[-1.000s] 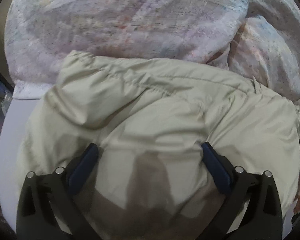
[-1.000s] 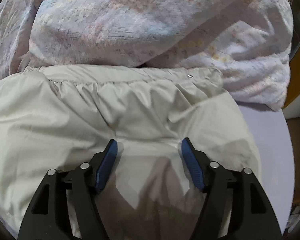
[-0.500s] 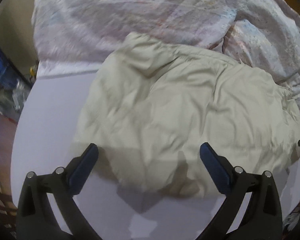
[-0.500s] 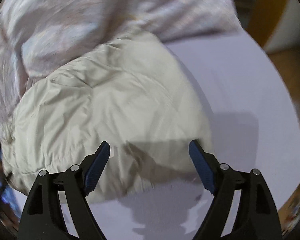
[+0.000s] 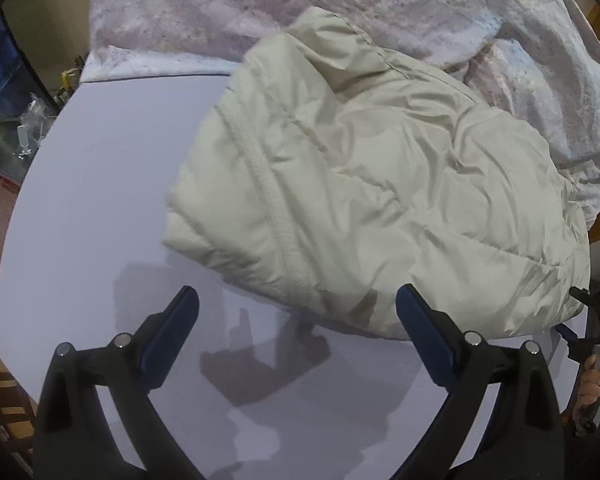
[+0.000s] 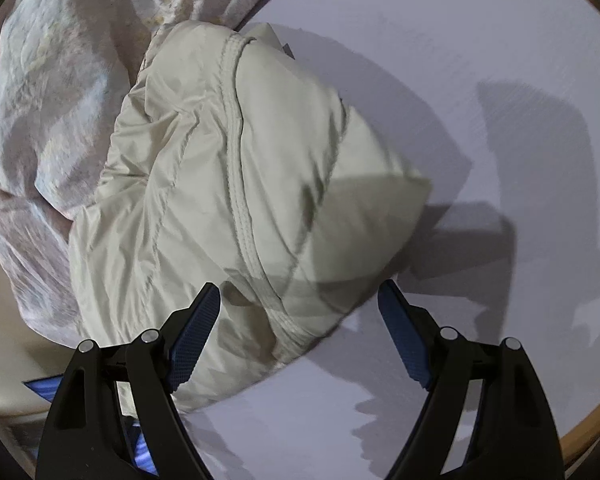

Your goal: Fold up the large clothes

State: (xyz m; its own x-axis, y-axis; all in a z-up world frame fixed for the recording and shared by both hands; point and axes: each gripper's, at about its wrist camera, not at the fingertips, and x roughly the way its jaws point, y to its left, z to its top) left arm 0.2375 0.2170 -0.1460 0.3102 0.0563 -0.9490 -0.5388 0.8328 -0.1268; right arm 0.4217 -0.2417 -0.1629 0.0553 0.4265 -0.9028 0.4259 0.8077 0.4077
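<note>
Now both tongs [image 5: 296,316] [image 6: 298,304] gape empty, pulled back off jacket [image 5: 380,184]; right widened.

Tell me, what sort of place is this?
Probably a home bedroom: a cream padded jacket lies on a pale lilac bed sheet beside a crumpled floral duvet.

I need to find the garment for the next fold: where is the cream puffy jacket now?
The cream puffy jacket lies bundled on the white table, against the floral quilt behind it, ahead of both open grippers.

Folded cream jacket [image 5: 380,184] beyond spread-apart fingers [image 5: 172,332].
</note>
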